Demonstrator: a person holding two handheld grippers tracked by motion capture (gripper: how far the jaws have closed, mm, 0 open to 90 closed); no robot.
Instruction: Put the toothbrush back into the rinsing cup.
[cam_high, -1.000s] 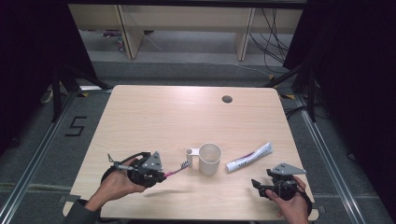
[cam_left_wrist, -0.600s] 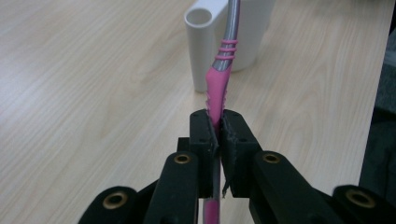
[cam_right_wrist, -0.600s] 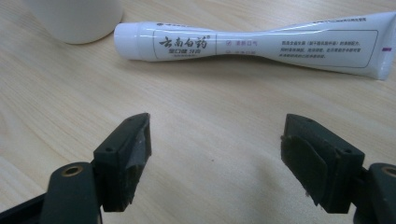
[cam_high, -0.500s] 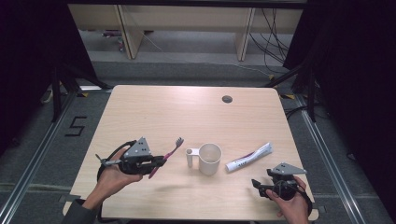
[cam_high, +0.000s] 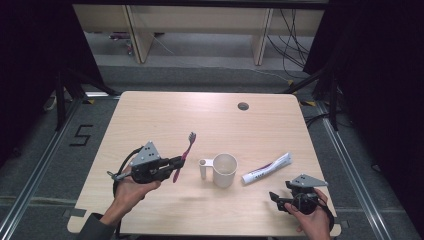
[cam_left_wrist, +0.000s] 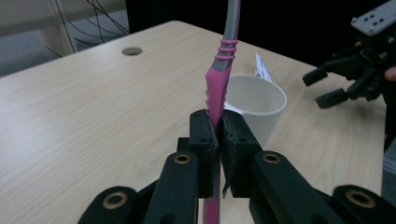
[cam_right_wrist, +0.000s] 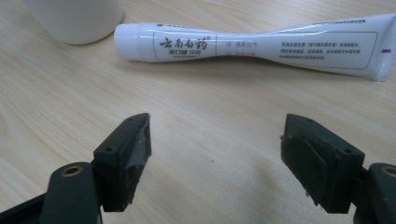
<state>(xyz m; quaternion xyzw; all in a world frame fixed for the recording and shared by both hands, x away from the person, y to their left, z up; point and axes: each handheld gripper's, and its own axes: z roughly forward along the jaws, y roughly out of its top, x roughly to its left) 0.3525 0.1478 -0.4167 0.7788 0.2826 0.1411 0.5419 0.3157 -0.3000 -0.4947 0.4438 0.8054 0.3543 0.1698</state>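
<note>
Near the desk's front-left corner, the left gripper (cam_high: 176, 162) pinches the pink toothbrush (cam_high: 184, 156) by its handle, bristles raised and tilted toward the far edge; to seat it well, I judge it should be swung over the white cup (cam_high: 224, 170) at mid-front and lowered upright without knocking the rim. Toward the front-right corner, the toothpaste tube (cam_right_wrist: 252, 44) carries black Chinese characters too fine to read surely, and the right gripper (cam_right_wrist: 217, 158) rests with jaws spread, empty.

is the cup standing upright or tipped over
Upright. The white cup stands on its base on the table, open mouth up, handle toward the toothbrush.
</note>
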